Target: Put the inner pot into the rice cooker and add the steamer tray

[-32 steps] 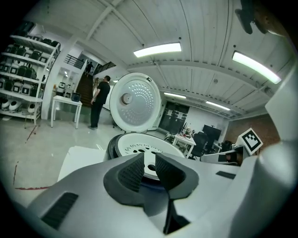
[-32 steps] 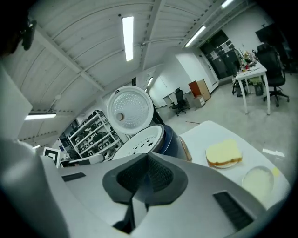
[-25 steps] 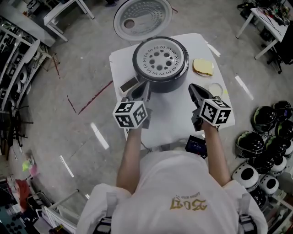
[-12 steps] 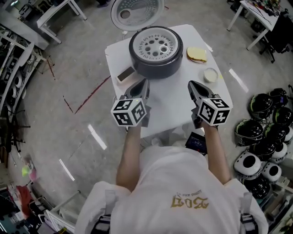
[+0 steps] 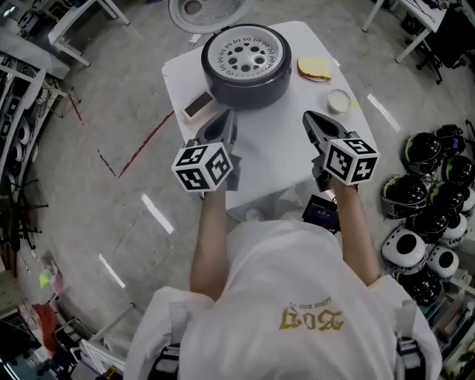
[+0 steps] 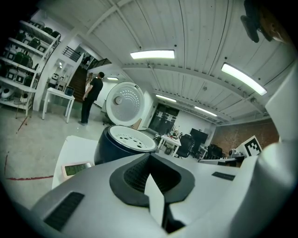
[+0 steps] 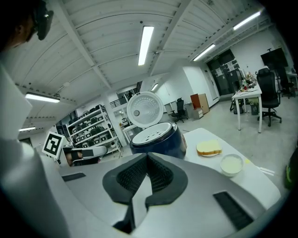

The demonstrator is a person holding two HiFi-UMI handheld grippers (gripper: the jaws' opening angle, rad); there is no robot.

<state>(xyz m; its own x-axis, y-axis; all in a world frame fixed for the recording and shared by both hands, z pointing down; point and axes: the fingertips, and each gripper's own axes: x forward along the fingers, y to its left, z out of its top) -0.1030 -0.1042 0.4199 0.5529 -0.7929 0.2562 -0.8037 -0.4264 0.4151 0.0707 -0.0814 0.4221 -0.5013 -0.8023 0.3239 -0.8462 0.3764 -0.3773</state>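
You are holding both claws over the near part of the white counter (image 5: 274, 159), each one pointing toward the rice cooker (image 5: 246, 78). Your left claw (image 5: 223, 122) is pressed together with nothing between its jaws. Your right claw (image 5: 312, 122) is pressed together the same way, also empty. The 2 claws are hanging side by side, well apart, and neither is touching the cooker.

The dark cooker is sitting ahead of both claws, with its round lid (image 5: 194, 9) standing open behind it. The white steamer tray (image 5: 243, 53), pierced with round holes, is lying in the cooker's mouth. It is covering whatever is beneath it, so the inner pot is not showing.

Just ahead and to the left of your left claw, a small flat device with a display (image 5: 197, 105) is lying on the counter. Ahead and to the right of your right claw, a slice of bread (image 5: 314, 68) is resting near the cooker. A small round white dish (image 5: 339, 99) is sitting nearer that claw. Helmets (image 5: 427, 215) are lying on the floor well off to its right.
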